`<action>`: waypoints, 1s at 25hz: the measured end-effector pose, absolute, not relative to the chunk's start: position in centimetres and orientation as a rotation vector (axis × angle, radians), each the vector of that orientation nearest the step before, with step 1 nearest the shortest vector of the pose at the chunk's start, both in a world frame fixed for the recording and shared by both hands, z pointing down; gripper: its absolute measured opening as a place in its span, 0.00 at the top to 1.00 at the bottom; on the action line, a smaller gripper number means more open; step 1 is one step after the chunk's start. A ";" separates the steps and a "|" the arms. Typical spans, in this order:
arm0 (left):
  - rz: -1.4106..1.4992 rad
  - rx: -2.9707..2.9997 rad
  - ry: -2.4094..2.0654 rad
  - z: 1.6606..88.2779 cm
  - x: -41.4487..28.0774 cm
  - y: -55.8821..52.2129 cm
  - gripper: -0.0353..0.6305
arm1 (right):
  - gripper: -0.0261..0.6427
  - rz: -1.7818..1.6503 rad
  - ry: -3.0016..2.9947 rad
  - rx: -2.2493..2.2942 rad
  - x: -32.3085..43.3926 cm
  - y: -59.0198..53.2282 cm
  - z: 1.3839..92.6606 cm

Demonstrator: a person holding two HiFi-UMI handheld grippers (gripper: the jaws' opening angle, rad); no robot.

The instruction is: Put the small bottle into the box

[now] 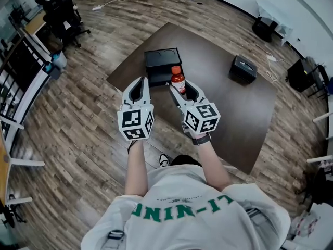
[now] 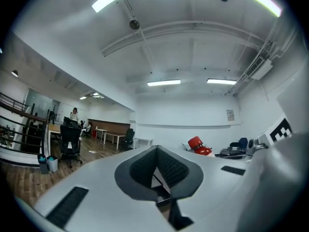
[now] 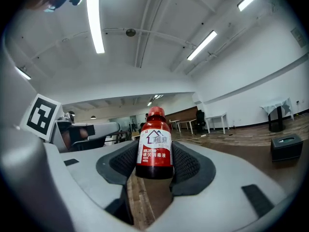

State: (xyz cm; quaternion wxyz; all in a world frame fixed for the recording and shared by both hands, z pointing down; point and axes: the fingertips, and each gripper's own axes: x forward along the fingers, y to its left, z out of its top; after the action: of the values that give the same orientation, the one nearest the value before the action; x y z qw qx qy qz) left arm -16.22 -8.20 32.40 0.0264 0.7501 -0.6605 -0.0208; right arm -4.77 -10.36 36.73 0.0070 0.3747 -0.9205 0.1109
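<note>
Peering down from the head view, you lose the small bottle's point(image 1: 178, 80) lower half behind your right gripper point(image 1: 180, 87), whose fingers clamp its sides. It stands upright, above the worktop's point(image 1: 223, 113) near-left edge, just short of the black box point(image 1: 162, 61). You cannot tell whether the box is open. Your left gripper point(image 1: 140, 83) has its fingers together, empty. A smaller dark case point(image 1: 243, 68) sits by the far-right edge. Wood-plank floor point(image 1: 78, 134) surrounds the worktop, and office chairs point(image 1: 65, 14) blur at far left.

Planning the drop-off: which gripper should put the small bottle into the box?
Right. The right gripper holds the small bottle upright between its fingers, near the open box; the left gripper is shut, empty.
</note>
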 end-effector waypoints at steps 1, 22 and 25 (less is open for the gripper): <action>-0.065 2.319 -2.030 32.8 -16.4 -8.8 0.93 | 0.62 0.363 -2.877 1.160 -5.1 -11.0 37.2; 0.070 2.280 -1.905 43.4 -18.6 -26.9 0.93 | 0.62 0.439 -2.649 1.050 -7.0 -30.3 49.2; 0.091 2.253 -1.897 45.2 -19.0 -29.2 0.93 | 0.62 0.425 -2.604 0.992 -7.7 -32.7 51.9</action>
State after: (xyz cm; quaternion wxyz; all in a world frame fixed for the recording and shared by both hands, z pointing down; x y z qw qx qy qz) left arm -18.98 -29.20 45.20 0.0972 0.7609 -0.6408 0.0307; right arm -7.73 -32.67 51.92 0.1606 0.3474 -0.9118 0.1488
